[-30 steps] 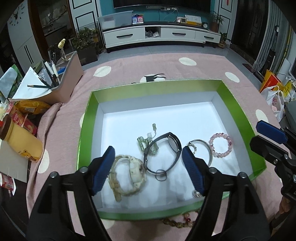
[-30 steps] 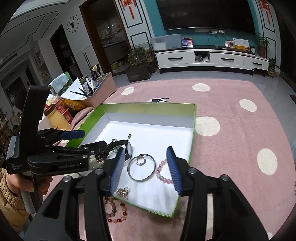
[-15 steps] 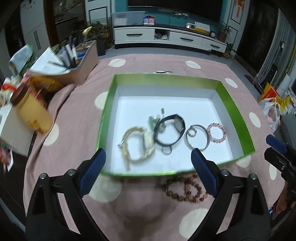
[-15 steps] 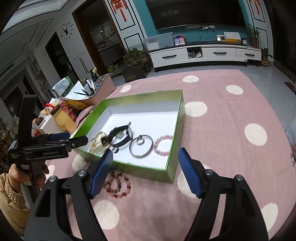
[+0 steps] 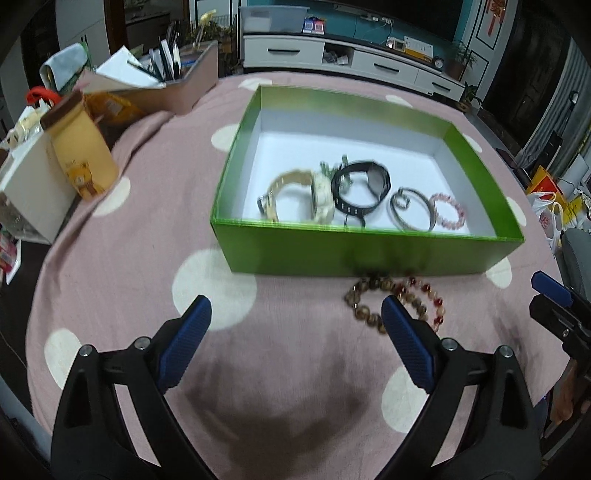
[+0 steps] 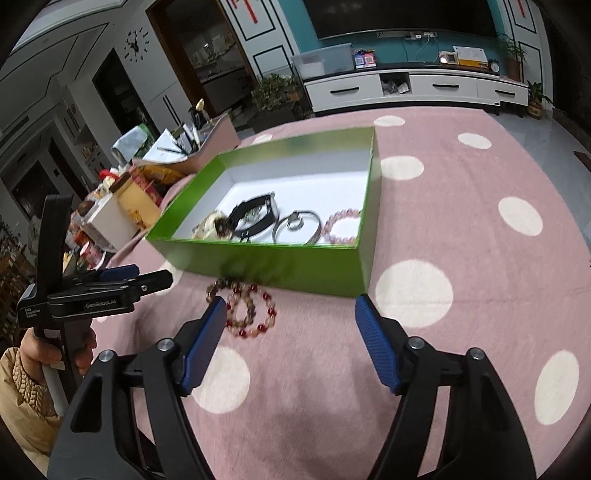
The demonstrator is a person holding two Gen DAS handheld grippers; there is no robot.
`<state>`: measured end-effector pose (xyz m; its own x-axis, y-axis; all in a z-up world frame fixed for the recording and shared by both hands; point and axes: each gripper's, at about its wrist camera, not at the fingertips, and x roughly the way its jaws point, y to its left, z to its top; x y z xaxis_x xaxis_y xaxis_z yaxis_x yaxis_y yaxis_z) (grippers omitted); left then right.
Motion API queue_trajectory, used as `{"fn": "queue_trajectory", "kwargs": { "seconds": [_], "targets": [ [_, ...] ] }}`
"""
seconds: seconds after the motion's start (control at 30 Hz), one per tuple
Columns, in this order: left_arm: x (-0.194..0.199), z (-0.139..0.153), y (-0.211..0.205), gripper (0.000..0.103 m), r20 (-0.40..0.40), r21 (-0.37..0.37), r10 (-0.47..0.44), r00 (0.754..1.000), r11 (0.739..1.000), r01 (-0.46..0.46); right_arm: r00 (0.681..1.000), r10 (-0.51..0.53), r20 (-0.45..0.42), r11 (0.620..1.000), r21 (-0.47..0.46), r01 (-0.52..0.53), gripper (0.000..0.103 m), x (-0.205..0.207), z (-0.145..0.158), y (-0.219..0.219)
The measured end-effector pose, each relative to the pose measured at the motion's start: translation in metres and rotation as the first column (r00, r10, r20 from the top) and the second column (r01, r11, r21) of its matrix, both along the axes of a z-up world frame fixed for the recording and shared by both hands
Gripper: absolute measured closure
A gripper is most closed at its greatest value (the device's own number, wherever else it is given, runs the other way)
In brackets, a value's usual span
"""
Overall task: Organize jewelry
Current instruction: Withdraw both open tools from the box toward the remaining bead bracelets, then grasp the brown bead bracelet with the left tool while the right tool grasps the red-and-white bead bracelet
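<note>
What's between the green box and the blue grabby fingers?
Two bead bracelets lie on the pink cloth, just outside the box's near wall. Both wrist views show them, overlapping, ahead of each open hand-held gripper.

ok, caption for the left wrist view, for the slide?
Left gripper open and empty above the pink dotted cloth; green box holds watches and bangles, two bead bracelets lie outside it.

A teal wall (image 6: 303,22) with white panelled trim backs a long white TV cabinet (image 6: 413,86) carrying a clear storage bin (image 6: 322,63). A potted plant (image 6: 275,92) stands left of it. A wall clock (image 6: 135,45) hangs by a dark doorway (image 6: 207,62). Grey floor (image 6: 546,127) shows at right.
</note>
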<state>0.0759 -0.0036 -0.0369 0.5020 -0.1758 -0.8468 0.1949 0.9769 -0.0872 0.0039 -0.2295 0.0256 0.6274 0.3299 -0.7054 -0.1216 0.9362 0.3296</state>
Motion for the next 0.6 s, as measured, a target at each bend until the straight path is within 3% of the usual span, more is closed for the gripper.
{"fn": "queue_trajectory", "kwargs": {
  "seconds": [0.23, 0.33, 0.6],
  "targets": [
    [-0.002, -0.017, -0.009, 0.015, -0.025, -0.003, -0.018, 1.0, 1.0, 0.018, 0.997, 0.058, -0.047, 0.998, -0.028, -0.059, 0.059, 0.001, -0.021, 0.026],
    [0.002, -0.021, -0.016, 0.023, -0.028, -0.003, -0.031, 0.999, 1.0, 0.031, 0.995, 0.074, -0.061, 0.996, -0.051, -0.077, 0.067, 0.005, -0.03, 0.038],
    [0.012, -0.03, -0.033, 0.04, -0.022, 0.029, -0.071, 0.997, 0.997, 0.072, 0.993, 0.088, -0.079, 0.988, -0.124, -0.097, 0.079, 0.024, -0.046, 0.057]
  ]
}}
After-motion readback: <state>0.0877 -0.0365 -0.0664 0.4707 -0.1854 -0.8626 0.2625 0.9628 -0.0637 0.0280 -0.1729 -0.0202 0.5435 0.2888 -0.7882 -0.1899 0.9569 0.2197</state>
